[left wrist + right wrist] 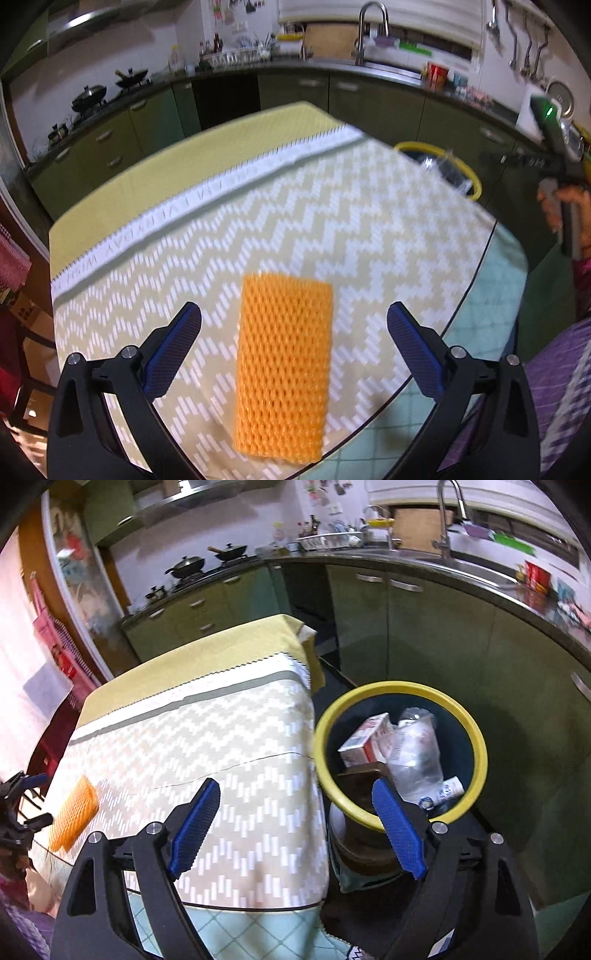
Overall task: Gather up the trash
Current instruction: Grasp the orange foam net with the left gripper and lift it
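An orange foam net sleeve (pixel 283 363) lies flat on the zigzag tablecloth (pixel 332 229) near the table's front edge. My left gripper (pixel 293 317) hangs just above it, open, with the sleeve between its blue pads (pixel 173 345) and untouched. In the right wrist view the same sleeve (pixel 74 814) shows at far left. My right gripper (pixel 295 797) is open and empty, over the table's right edge beside the yellow-rimmed bin (pixel 476 738). The bin holds a carton (pixel 364 740), a crumpled clear plastic bottle (pixel 415 755) and a small tube.
Green kitchen cabinets (pixel 424 635) and a counter with sink and tap (pixel 448 517) curve behind the table. The bin (pixel 465 170) stands on a dark stool right of the table. A person's hand (pixel 565 210) holds the other gripper at far right. A red cloth hangs at left.
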Available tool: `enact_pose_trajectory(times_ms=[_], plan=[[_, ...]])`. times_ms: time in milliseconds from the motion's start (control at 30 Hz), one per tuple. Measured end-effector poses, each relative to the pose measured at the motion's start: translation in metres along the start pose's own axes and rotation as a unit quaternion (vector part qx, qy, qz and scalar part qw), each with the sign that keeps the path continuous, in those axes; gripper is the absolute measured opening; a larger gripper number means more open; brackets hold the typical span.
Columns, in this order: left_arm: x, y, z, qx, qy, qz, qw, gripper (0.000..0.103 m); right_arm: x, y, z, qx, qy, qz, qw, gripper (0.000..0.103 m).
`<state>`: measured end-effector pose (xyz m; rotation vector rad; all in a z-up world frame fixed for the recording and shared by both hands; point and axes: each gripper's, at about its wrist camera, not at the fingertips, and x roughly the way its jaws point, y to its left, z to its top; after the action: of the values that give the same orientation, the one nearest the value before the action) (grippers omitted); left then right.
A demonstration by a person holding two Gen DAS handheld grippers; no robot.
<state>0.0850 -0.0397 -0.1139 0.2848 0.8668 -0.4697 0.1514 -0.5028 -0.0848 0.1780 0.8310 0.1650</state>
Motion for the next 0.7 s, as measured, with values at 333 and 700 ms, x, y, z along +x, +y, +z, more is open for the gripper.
enact_pose_trajectory(times_ms=[333,700], plan=[[0.024,0.001,-0.013,-0.003,0.035,-0.008,0.9994,0.096,0.015,0.006,-0.002,0.006,0.012,0.015,1.000,0.084],[0.038,0.002,-0.017,-0.011,0.062,0.007,0.9980,0.068,0.020,0.003,-0.005,0.015,0.014,0.029,0.999,0.084]])
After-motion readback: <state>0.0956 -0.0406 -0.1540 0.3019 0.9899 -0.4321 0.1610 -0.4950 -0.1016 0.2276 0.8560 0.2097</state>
